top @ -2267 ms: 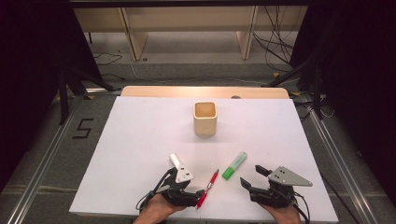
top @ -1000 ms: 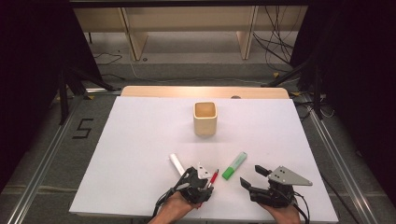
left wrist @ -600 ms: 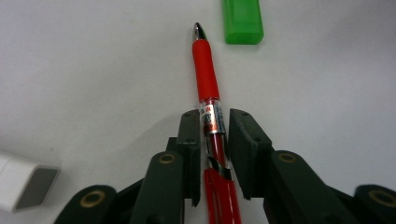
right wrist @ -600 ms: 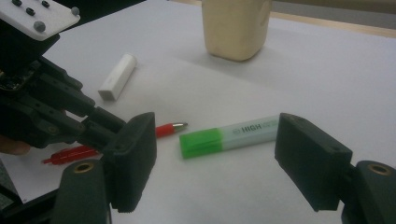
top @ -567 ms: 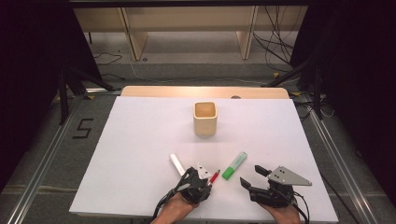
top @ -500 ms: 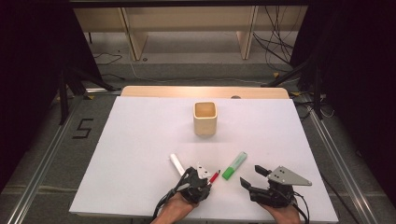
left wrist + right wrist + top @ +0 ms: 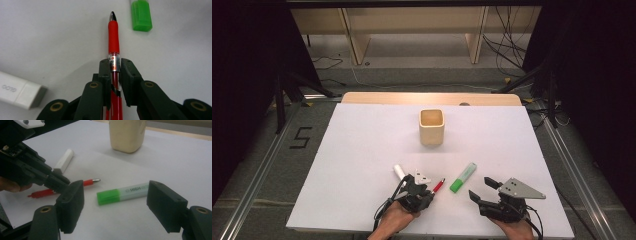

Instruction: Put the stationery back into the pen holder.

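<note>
Fingers (image 7: 127, 77) pinch slim red pen (image 7: 113, 37).

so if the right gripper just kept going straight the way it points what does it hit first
Probably the green highlighter, lying across the path ahead of the open right gripper. The wooden cup stands farther on; depth is uncertain.

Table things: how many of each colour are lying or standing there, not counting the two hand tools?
Red: 1, the pen, held between the jaws of the left gripper.
Green: 1, the highlighter.
White: 1, the marker.
Tan: 1, the cup.
Total: 4.
</note>
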